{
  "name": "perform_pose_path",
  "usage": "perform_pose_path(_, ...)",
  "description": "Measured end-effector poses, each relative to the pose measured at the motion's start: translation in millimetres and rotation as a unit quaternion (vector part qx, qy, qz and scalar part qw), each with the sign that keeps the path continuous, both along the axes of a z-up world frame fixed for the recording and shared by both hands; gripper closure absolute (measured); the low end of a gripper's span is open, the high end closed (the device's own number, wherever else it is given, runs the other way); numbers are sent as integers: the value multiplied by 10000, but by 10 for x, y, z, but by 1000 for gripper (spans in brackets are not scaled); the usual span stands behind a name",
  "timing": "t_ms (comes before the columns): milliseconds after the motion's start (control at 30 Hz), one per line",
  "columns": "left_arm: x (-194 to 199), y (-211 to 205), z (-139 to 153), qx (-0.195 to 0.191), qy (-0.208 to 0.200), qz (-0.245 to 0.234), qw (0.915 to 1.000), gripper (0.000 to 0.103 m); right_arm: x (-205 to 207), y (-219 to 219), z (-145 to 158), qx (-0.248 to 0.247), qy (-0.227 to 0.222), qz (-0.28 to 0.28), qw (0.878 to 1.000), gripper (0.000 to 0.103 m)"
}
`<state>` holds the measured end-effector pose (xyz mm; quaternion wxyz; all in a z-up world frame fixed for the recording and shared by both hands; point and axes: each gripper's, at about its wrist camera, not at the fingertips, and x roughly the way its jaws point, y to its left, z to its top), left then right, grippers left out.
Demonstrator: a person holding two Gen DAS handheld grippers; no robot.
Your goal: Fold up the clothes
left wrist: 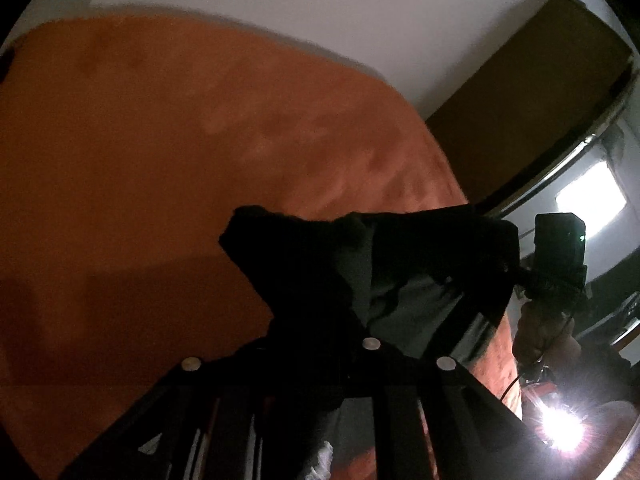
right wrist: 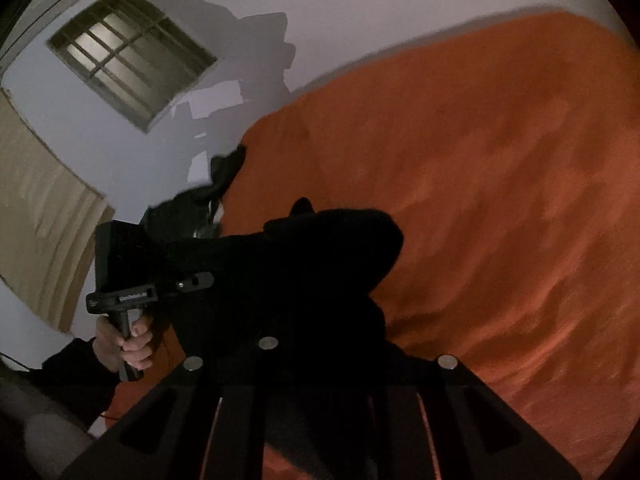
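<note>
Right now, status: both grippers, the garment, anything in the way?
Left gripper and right gripper: jaws shut on black garment. Garment held above orange bedcover. Nothing in the way.

Wide orange fuzzy blanket [left wrist: 168, 152] across the centre of both frames. Plain white wall [left wrist: 320, 12] above it. Small barred window [right wrist: 132, 56] at upper left of the right view. Beige curtain [right wrist: 44, 208] at left edge. Bright glaring lamp [left wrist: 562, 428] at lower right of the left view.
</note>
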<state>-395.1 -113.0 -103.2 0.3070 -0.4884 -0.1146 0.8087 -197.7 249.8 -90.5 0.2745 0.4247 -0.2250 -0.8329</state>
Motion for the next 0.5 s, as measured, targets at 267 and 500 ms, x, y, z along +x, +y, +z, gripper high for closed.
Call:
perform_pose_path(267,-419,464,1046,147,358,36,9992,92,-332,482,1207,168,661,-686,9953,94)
perform_pose_path(500,-917,944,1600,230,272,301,9989,92,-722,896,1894,223,700,-1215,9899,94)
